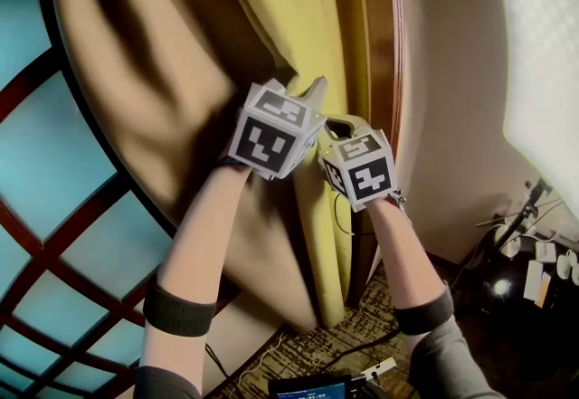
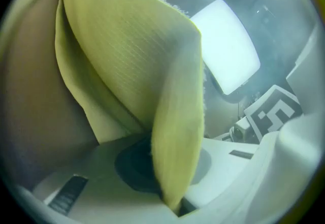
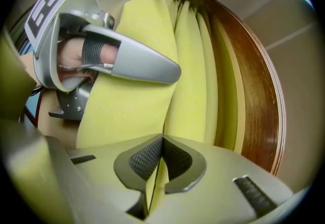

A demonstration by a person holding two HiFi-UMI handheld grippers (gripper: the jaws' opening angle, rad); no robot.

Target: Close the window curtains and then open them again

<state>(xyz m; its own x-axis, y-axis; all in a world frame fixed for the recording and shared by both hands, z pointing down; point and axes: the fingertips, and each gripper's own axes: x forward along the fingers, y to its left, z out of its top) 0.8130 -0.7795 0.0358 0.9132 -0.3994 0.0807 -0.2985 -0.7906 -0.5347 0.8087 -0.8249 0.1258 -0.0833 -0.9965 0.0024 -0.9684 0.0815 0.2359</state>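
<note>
Grip on yellow-green fabric curtain (image 1: pixel 271 8): fingers of left gripper (image 2: pixel 170 187) and right gripper (image 3: pixel 158 164) each clamp a fold, gathered pleats just beyond them. Judged step: start of closing; next, a level pull toward the blue glass window panes (image 1: pixel 54 144), both pinches kept.
</note>
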